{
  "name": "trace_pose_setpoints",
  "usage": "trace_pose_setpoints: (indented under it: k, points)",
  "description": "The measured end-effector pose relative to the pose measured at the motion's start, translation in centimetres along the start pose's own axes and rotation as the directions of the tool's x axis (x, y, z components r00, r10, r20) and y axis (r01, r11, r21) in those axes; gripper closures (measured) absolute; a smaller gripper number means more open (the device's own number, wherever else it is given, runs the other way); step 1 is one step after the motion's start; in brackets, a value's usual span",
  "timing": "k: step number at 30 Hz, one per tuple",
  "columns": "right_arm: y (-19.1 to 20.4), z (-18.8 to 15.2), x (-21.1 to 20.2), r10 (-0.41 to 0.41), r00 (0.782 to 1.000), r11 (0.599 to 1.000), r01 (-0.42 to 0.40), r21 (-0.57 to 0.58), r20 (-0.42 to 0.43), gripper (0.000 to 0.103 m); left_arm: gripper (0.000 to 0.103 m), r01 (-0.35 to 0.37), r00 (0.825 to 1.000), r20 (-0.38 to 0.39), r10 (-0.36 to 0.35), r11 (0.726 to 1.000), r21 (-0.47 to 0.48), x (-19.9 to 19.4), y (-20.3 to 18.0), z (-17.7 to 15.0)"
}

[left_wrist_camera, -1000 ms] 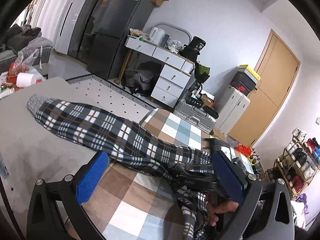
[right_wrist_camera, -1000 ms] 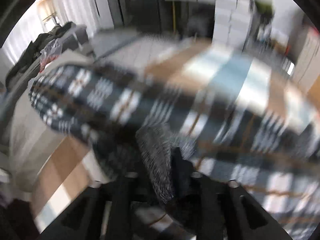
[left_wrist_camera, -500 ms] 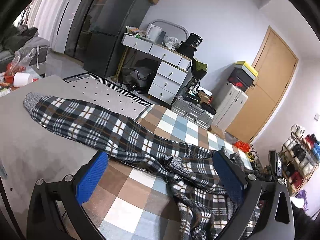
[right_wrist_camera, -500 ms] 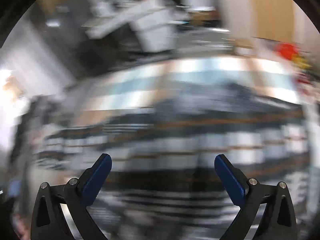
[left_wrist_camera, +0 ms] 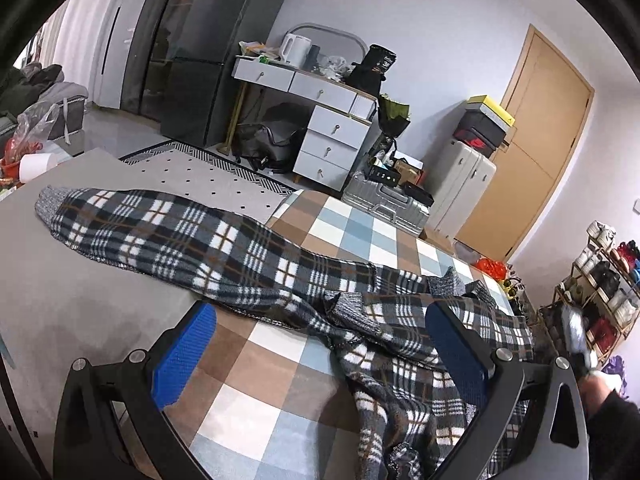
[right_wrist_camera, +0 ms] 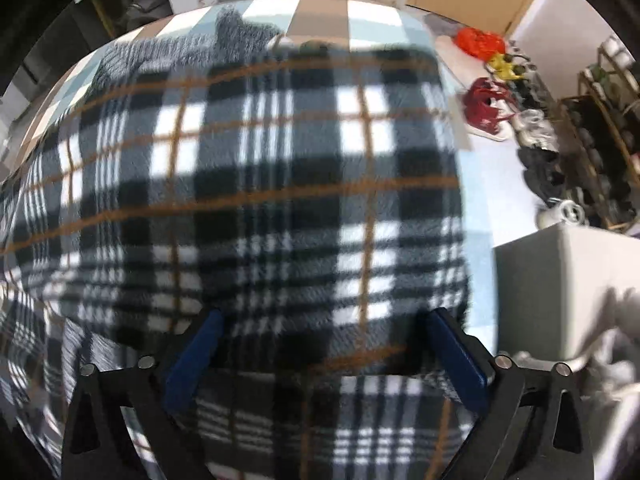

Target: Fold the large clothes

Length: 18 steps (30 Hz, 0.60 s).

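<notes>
**Plaid garment spread out, both grippers empty**

Left wrist view: plaid garment (left_wrist_camera: pixel 248 252) lies across a checkered blanket (left_wrist_camera: pixel 280 380) and a grey surface (left_wrist_camera: pixel 60 312). One sleeve runs to the upper left of the frame, grey knit cuff (left_wrist_camera: pixel 45 204) at its end. The rest is bunched and wrinkled at lower right. Left gripper (left_wrist_camera: pixel 324 352) jaws spread wide, blue pads well apart, nothing between them; the garment is in front and partly behind the right-hand pad.

Right wrist view: right gripper (right_wrist_camera: pixel 320 352) points steeply down at the garment (right_wrist_camera: pixel 260 200), which fills most of the frame, somewhat blurred. Jaws wide but closing; plaid fabric sits in the gap between the blue pads, and they aren't pressing on it.

Background, left view: white drawer unit (left_wrist_camera: pixel 320 120) with a kettle (left_wrist_camera: pixel 295 49), dark fridge (left_wrist_camera: pixel 208 52), silver suitcase (left_wrist_camera: pixel 386 204), wooden door (left_wrist_camera: pixel 528 140). Shoe rack (right_wrist_camera: pixel 592 140) at right in the right view. A sleeved hand (left_wrist_camera: pixel 600 392) at the right edge of the left view.
</notes>
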State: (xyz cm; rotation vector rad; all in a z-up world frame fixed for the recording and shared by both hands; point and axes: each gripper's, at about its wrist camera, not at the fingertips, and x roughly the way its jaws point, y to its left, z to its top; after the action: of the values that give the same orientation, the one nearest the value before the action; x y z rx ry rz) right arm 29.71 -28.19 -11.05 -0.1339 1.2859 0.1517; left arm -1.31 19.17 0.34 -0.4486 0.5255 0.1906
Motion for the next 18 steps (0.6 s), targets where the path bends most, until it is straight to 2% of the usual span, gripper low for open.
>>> trace_pose_setpoints:
  k: [1,2,3,4,5,7,9,10,12,14,17,18]
  points:
    - [0.8,0.5,-1.0,0.046,0.998,0.999,-0.047,0.001,0.049,0.012,0.001,0.001,1.000,0.002,-0.001,1.000,0.004,-0.1,-0.1,0.0]
    - [2.4,1.5,-2.7,0.128,0.984,0.992,-0.129,-0.003,0.126,0.011,0.001,-0.001,1.000,0.004,0.001,1.000,0.008,0.0,-0.3,-0.1]
    - [3.5,2.4,-3.4,0.161,0.975,0.987,-0.161,-0.013,0.150,0.009,0.001,-0.005,1.000,0.005,0.005,1.000,0.010,0.0,-0.4,-0.1]
    - [5.8,3.4,-3.9,0.198,0.966,0.980,-0.193,-0.045,0.168,0.002,0.001,-0.010,1.000,0.004,0.010,1.000,0.012,0.1,-0.4,-0.2]
    - [8.0,4.0,-3.8,0.202,0.966,0.978,-0.191,-0.086,0.161,0.000,0.001,-0.012,1.000,0.002,0.012,1.000,0.015,0.1,-0.5,-0.3]
    - [12.8,4.5,-2.4,0.166,0.979,0.973,-0.143,-0.179,0.119,0.000,0.001,-0.017,1.000,-0.002,0.017,1.000,0.021,0.2,-0.5,-0.3]
    - [16.9,4.7,-0.2,0.074,0.992,0.960,-0.042,-0.278,0.105,0.000,0.001,-0.019,1.000,0.003,0.019,1.000,0.017,0.1,-0.3,-0.3]
    - [17.9,4.5,1.2,0.018,0.994,0.950,0.017,-0.313,0.111,0.000,0.001,-0.023,1.000,0.010,0.023,1.000,0.015,0.0,-0.2,-0.3]
    - [20.3,4.1,4.6,-0.133,0.982,0.911,0.175,-0.373,0.134,0.000,0.001,-0.032,0.999,0.025,0.032,0.999,0.025,-0.1,-0.3,-0.2]
    - [20.0,3.9,5.1,-0.117,0.978,0.932,0.169,-0.320,0.174,0.000,0.001,-0.043,0.998,0.038,0.041,0.998,0.040,-0.1,-0.5,-0.2]
    - [17.9,4.9,5.4,-0.028,0.998,0.961,0.042,-0.273,0.053,0.000,0.001,-0.039,0.999,0.027,0.038,0.998,0.045,0.2,-0.7,-0.3]
    - [17.4,5.3,5.1,0.010,0.999,0.962,0.001,-0.272,0.041,0.000,0.001,-0.031,0.999,0.016,0.030,0.999,0.040,0.3,-0.7,-0.3]
